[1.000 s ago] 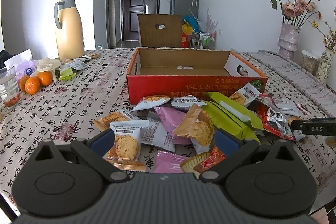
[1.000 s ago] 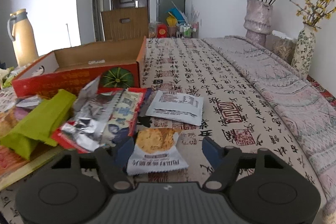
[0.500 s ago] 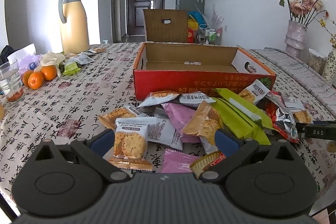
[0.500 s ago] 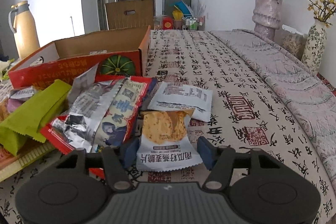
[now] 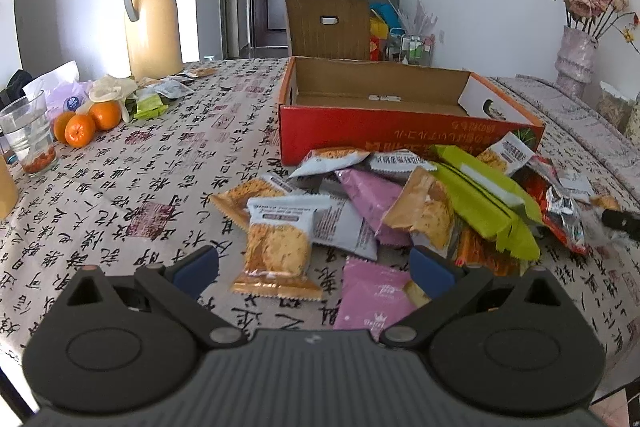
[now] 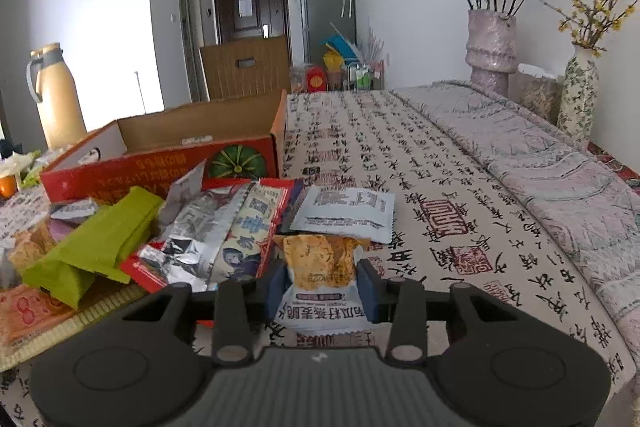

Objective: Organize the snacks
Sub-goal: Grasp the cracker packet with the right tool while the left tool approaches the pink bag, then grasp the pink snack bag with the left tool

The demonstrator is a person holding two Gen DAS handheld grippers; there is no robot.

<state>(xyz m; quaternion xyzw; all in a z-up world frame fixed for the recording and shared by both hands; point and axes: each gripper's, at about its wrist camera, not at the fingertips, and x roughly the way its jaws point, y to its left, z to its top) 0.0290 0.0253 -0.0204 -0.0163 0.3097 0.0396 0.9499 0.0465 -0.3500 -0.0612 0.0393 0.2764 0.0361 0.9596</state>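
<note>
The right gripper (image 6: 322, 289) is closing on a biscuit packet (image 6: 320, 263) between its pads; the left gripper (image 5: 314, 269) stands wide, a cracker packet (image 5: 278, 247) between its fingers, untouched.

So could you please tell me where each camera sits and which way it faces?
Left wrist: on the left tongs, open, facing the snack pile and red box.
Right wrist: on the right tongs, closing on a biscuit packet, facing vases.
Shared: box, green packet, thermos.
</note>
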